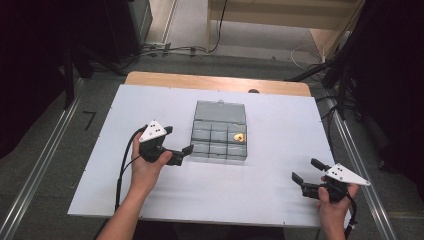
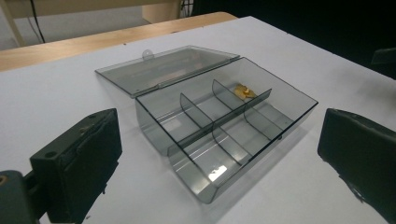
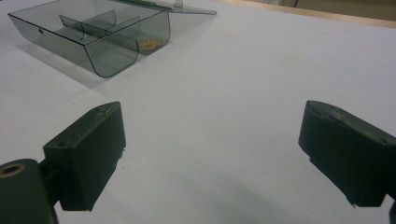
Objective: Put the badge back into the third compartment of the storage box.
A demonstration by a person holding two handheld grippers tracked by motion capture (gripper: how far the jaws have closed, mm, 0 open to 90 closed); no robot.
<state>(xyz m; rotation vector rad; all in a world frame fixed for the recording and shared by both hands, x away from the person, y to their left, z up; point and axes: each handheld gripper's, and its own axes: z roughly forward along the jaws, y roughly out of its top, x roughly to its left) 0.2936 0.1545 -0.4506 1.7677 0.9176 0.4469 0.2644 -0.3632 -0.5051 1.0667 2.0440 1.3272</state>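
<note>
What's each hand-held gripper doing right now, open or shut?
Left hand-held gripper: open, empty, beside the compartment box.
Right hand-held gripper: open, empty, over the white table.

High overhead view; both tongs cameras low, seemingly sharing the box [image 2: 219, 126].

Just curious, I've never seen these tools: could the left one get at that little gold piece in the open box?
Probably yes. The compartment box lies with its lid folded back, the gold piece sits uncovered, and the left gripper is open beside the box. The dividers may crowd its fingers.
</note>
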